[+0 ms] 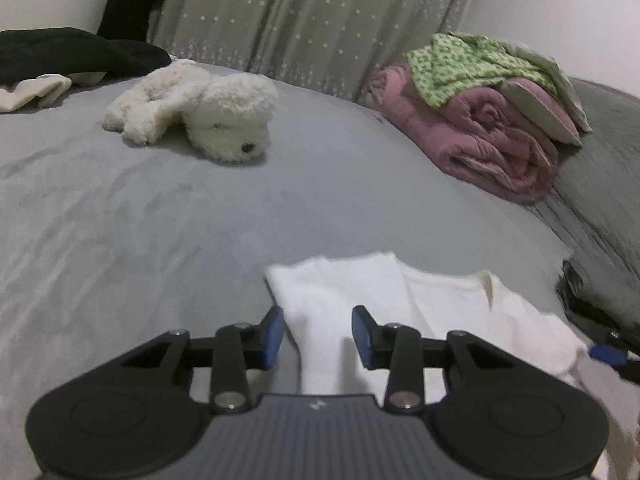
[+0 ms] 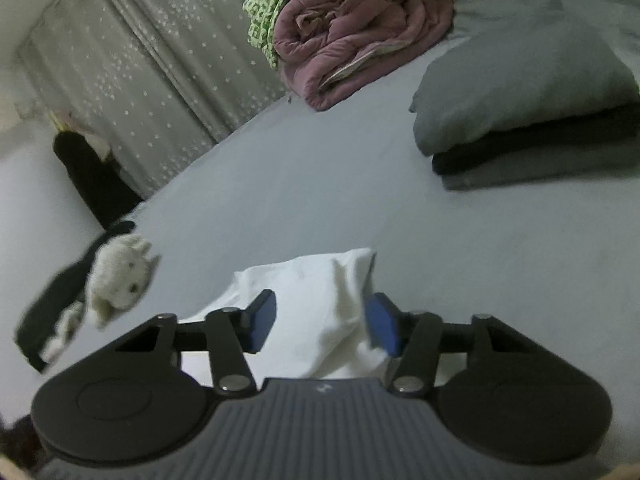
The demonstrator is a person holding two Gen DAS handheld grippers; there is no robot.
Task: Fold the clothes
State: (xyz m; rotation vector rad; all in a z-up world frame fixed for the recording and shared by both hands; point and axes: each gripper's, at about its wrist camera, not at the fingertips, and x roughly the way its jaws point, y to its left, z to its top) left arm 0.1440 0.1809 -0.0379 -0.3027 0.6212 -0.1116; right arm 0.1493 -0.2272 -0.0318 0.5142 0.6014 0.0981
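A white garment (image 1: 360,300) lies partly folded on the grey bed (image 1: 160,220), right in front of both grippers. My left gripper (image 1: 318,336) is open, its blue pads on either side of a folded strip of the garment, not clamped. The right gripper's blue tip shows at the far right of the left wrist view (image 1: 608,354). In the right wrist view the garment (image 2: 316,300) is bunched up between the open jaws of my right gripper (image 2: 322,326). Its lower part is hidden behind the gripper body.
A white plush dog (image 1: 200,116) lies at the back left beside black clothes (image 1: 72,54). A rolled pink quilt (image 1: 488,136) with a green cloth (image 1: 468,64) on top sits at the back right. Grey and dark folded bedding (image 2: 528,112) lies right. A curtain (image 1: 312,20) hangs behind.
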